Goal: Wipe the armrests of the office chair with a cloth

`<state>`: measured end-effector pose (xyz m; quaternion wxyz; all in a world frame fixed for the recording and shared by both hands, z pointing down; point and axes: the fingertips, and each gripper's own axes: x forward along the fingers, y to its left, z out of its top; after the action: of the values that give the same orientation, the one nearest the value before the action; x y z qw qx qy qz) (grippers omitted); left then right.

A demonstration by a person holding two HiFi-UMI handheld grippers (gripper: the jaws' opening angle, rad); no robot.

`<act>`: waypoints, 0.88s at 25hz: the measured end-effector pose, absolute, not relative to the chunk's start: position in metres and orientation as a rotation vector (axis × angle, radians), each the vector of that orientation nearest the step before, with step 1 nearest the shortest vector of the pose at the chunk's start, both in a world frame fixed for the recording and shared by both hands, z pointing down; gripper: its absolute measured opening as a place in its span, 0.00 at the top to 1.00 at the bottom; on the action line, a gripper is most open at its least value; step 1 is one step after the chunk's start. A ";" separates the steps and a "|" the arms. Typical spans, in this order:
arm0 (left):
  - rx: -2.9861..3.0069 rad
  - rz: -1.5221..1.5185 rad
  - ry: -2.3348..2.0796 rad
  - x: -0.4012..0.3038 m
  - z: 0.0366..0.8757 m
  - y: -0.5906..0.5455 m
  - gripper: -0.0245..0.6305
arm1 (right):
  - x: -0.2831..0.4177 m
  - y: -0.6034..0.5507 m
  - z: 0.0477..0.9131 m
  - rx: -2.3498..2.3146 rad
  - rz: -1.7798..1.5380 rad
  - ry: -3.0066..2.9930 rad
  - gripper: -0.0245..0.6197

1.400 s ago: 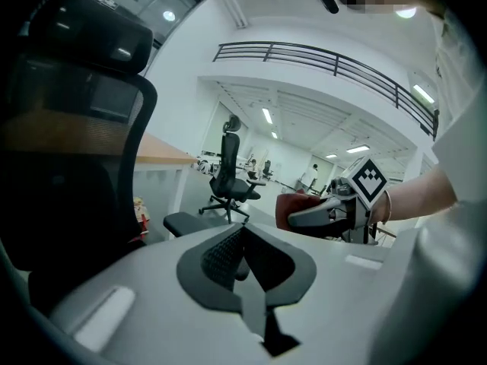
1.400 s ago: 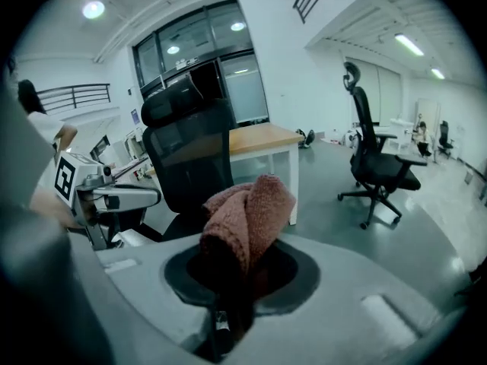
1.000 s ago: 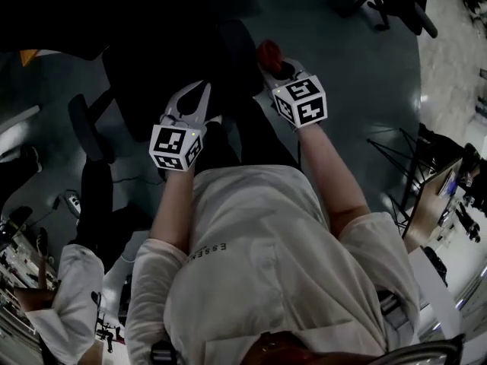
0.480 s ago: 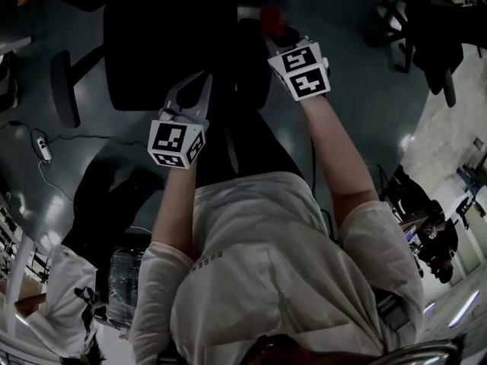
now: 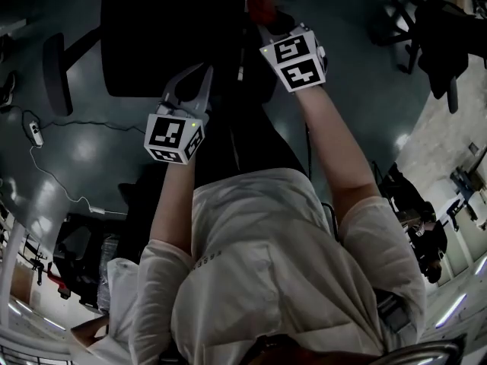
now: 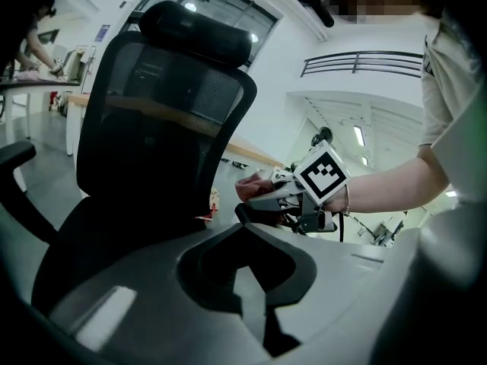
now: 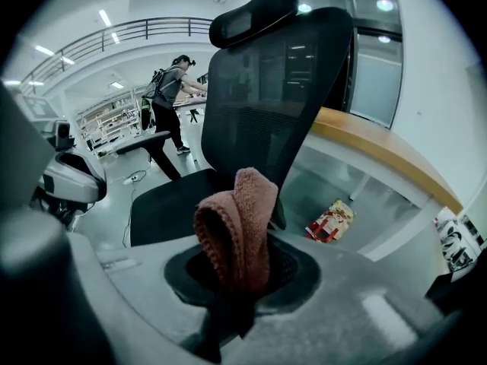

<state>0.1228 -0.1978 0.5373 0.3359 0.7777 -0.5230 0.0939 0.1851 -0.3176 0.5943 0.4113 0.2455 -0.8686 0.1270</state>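
The black office chair (image 5: 156, 36) stands in front of me, its mesh back (image 6: 160, 135) facing both grippers. My right gripper (image 5: 275, 30) is shut on a reddish-pink knitted cloth (image 7: 234, 223) that sticks up folded between the jaws. In the left gripper view that cloth (image 6: 253, 185) rests on the chair's right armrest (image 6: 255, 215). My left gripper (image 5: 199, 78) hovers over the seat's front edge, shut and holding nothing. The left armrest (image 5: 53, 74) stands apart at the left, untouched.
Cables and a power strip (image 5: 34, 134) lie on the floor to the left. Other dark chairs (image 5: 430, 17) stand at the far right. A wooden desk edge (image 7: 380, 154) and a snack packet (image 7: 331, 220) lie behind the chair. A person (image 7: 171, 90) works in the background.
My right gripper has moved forward with the cloth onto the right armrest. The chair has shifted in view as my head turned. The left gripper has barely moved.
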 end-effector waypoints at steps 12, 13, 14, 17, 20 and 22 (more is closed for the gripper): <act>2.113 0.261 -1.235 0.123 0.531 -0.166 0.94 | 0.181 -0.253 0.593 0.580 0.421 -2.186 0.88; 2.119 0.262 -1.226 0.123 0.531 -0.162 0.94 | 0.181 -0.245 0.592 0.583 0.425 -2.185 0.88; 2.123 0.261 -1.217 0.124 0.532 -0.157 0.94 | 0.182 -0.237 0.592 0.586 0.429 -2.184 0.88; 2.137 0.257 -1.186 0.130 0.532 -0.142 0.94 | 0.189 -0.210 0.591 0.603 0.442 -2.182 0.88; 2.162 0.256 -1.155 0.132 0.528 -0.126 0.94 | 0.192 -0.184 0.589 0.632 0.455 -2.177 0.88; 2.177 0.260 -1.138 0.131 0.526 -0.116 0.94 | 0.193 -0.166 0.589 0.656 0.465 -2.169 0.88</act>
<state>0.1311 -0.1156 0.5255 0.3295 0.8321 -0.4348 0.0993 0.1934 -0.1658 0.5886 0.4024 0.2595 -0.8585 0.1839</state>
